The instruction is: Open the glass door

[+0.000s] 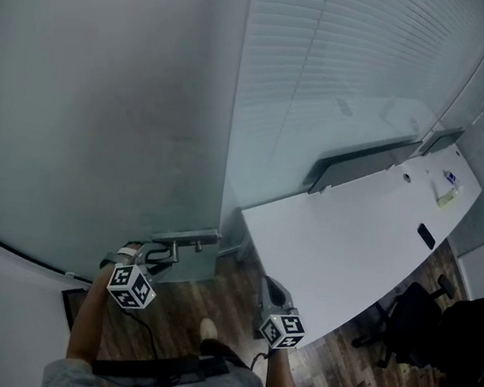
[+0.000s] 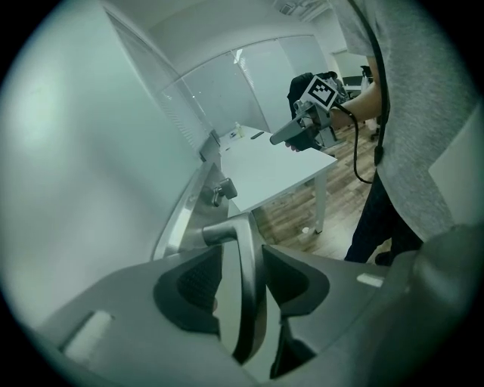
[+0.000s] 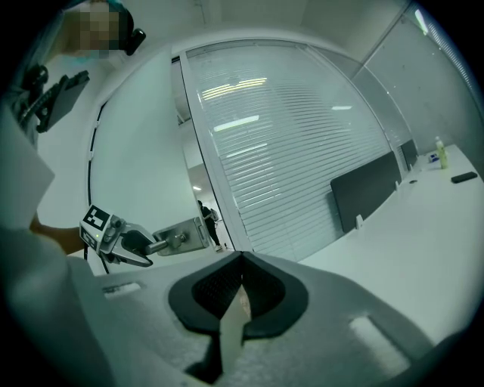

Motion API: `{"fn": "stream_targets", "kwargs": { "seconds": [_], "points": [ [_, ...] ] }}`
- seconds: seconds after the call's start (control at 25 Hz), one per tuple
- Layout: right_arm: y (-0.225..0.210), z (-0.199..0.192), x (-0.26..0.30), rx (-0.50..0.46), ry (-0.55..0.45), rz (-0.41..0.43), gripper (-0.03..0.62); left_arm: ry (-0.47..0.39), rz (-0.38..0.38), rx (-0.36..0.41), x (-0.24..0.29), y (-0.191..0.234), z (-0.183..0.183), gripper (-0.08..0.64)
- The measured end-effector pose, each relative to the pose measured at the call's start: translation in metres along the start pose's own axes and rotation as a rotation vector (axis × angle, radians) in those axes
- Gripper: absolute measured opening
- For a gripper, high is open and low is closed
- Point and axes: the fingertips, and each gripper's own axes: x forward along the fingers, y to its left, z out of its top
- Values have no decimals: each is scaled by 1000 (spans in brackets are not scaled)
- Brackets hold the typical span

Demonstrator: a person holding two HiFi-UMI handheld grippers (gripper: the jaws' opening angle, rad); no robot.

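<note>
The frosted glass door (image 1: 104,114) fills the left of the head view, with a metal lever handle (image 1: 194,239) on a plate at its right edge. My left gripper (image 1: 163,253) reaches up to that lever. In the left gripper view the lever (image 2: 231,230) runs between the jaws, both pads lie against it, and a small thumb-turn (image 2: 221,190) sits beyond it. The right gripper view shows the left gripper (image 3: 147,246) on the handle (image 3: 168,240). My right gripper (image 1: 273,288) hangs free to the right of the door, shut and holding nothing (image 3: 240,261).
A white desk (image 1: 366,236) stands right of the door along a glass wall with blinds (image 1: 350,62). It carries a dark screen (image 1: 366,163), a bottle (image 1: 446,197) and a black phone (image 1: 427,236). An office chair (image 1: 409,322) stands on the wooden floor.
</note>
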Motion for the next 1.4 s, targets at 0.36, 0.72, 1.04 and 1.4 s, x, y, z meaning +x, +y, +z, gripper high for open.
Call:
{"fn": "stream_targets", "kwargs": {
  "seconds": [0.36,0.72,1.04,1.4],
  "points": [
    [-6,0,14,2,13,21,2,14,-49,-1,9,-10,2,86],
    [5,0,20,-12,21,42,2,4,-22,40,12,-9,1,48],
    [18,3,3,-40,10,13,2,1,-24,43,12,-9,-1,46],
    [32,-3,-36,-43,-18,-67,2,-1,-34,54,10,-17,2,46]
  ]
}}
